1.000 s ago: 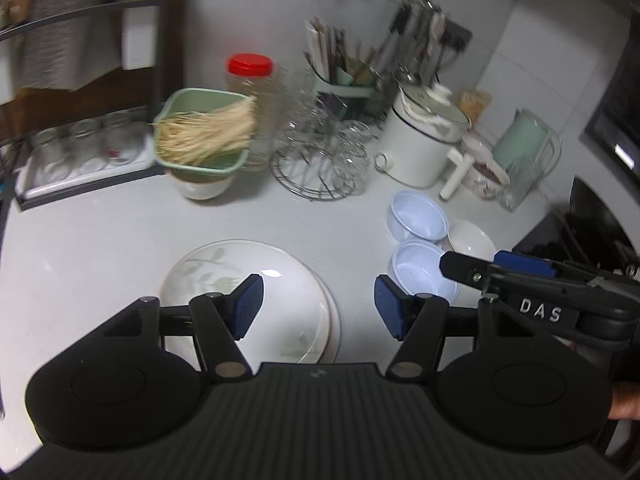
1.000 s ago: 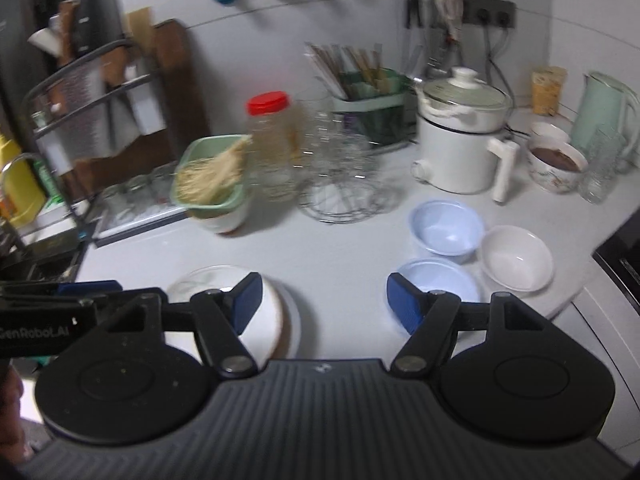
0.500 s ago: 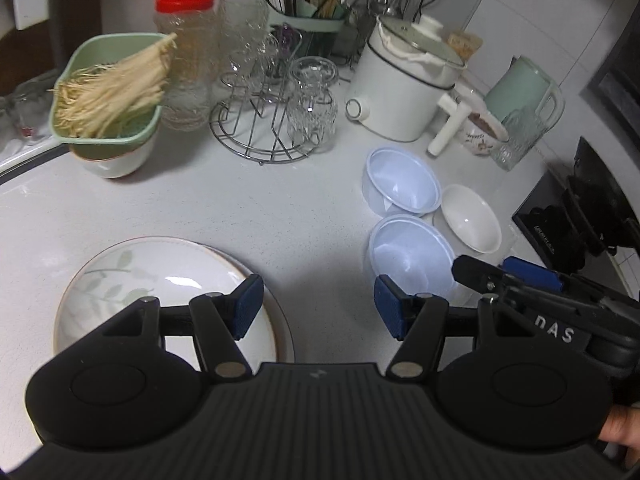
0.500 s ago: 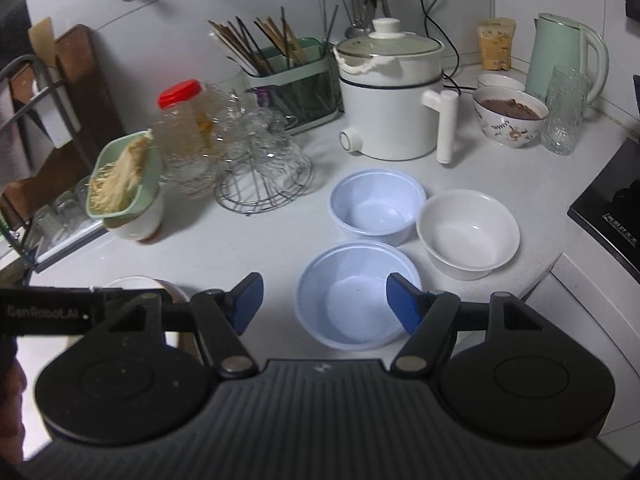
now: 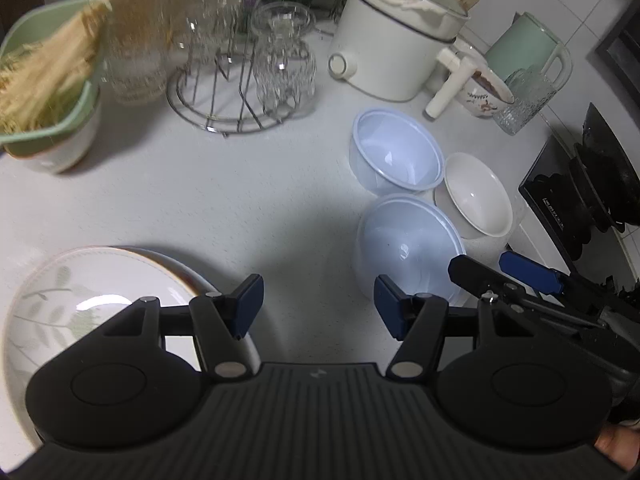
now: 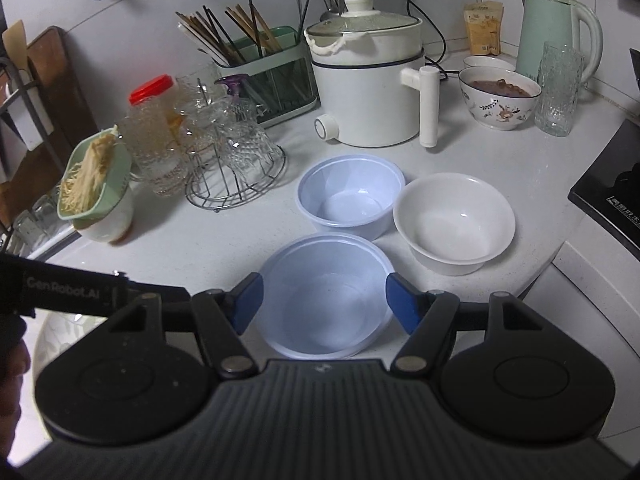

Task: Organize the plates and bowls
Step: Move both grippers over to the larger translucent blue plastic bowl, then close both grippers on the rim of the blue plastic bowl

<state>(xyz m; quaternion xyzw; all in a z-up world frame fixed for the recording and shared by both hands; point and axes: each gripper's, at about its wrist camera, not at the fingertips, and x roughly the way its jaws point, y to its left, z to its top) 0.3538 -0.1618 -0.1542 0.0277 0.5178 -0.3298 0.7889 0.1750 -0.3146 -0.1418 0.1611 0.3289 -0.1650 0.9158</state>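
Two stacked leaf-patterned plates (image 5: 100, 292) lie at the counter's near left. Three empty bowls cluster on the right: a near pale blue bowl (image 6: 320, 280), a far pale blue bowl (image 6: 352, 196) and a white bowl (image 6: 452, 220). My right gripper (image 6: 324, 300) hovers open just above the near blue bowl, its blue pads level with the rim's two sides and not pressing. My left gripper (image 5: 319, 306) is open and empty over bare counter between the plates and the near blue bowl (image 5: 408, 248). The right gripper (image 5: 520, 276) also shows beside that bowl.
Behind the bowls stand a white electric pot (image 6: 372, 92), a wire rack of glasses (image 6: 236, 160), a red-lidded jar (image 6: 154, 120) and a green basket of noodles (image 6: 92, 176). A filled patterned bowl (image 6: 500, 96), tall glass and kettle stand far right. The stove (image 5: 592, 200) borders the right edge.
Both grippers have sunk toward the counter. The left swung right, away from above the plates toward the bowls. The right came down over the near blue bowl.
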